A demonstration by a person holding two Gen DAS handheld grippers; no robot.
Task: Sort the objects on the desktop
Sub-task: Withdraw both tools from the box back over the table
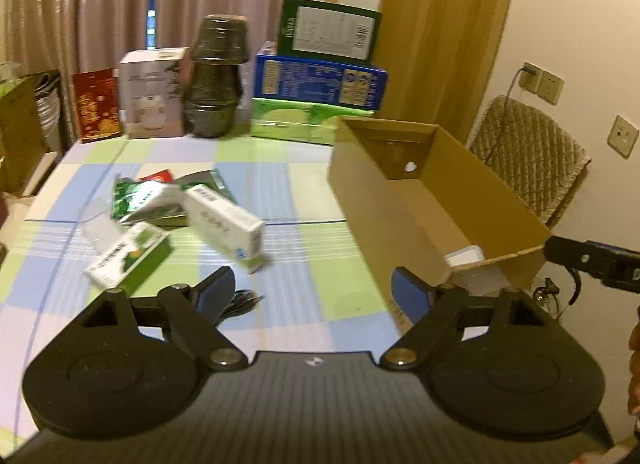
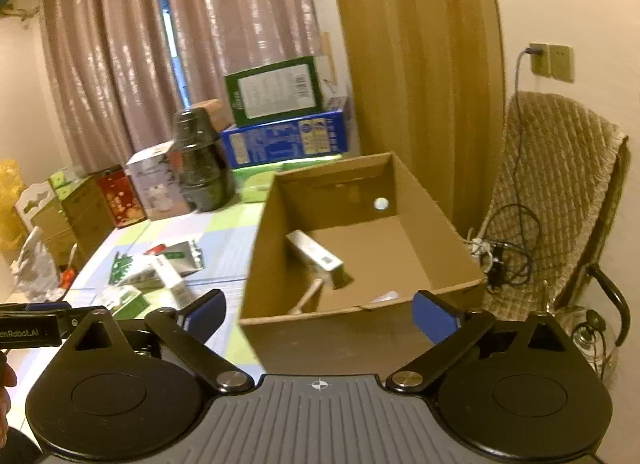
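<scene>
Cardboard, plain brown and open-topped, forms the box (image 2: pixel 360 232) at the right end of the table (image 1: pixel 280 168), which wears a cloth checked in green, blue and white. Inside the box a white carton (image 2: pixel 316 256) lies tilted against the left wall, with a pale stick-like item (image 2: pixel 306 298) below it and another white piece (image 2: pixel 386 297) near the front wall.

Left of the box, well apart from it, a loose cluster sits on the cloth: a white carton with a green end (image 1: pixel 226 226), a green-and-white carton (image 1: pixel 128 260) beside it, and green and silver foil sachets (image 1: pixel 136 200) behind, one red packet (image 1: pixel 158 176) among them. A black cable (image 1: pixel 244 300) lies just ahead of the left tongs.

The left tongs (image 1: pixel 314 292) are spread wide over the cloth near the box's front corner, with nothing between the blue pads. The right tongs (image 2: pixel 320 314) are spread fully apart in front of the box's near wall, also empty.

Along the far edge stand stacked green, blue and lime boxes (image 1: pixel 320 76), a dark jar (image 1: pixel 216 80), a white box (image 1: pixel 154 94) and a red box (image 1: pixel 96 104). A quilted chair (image 2: pixel 560 192) stands right of the table.
</scene>
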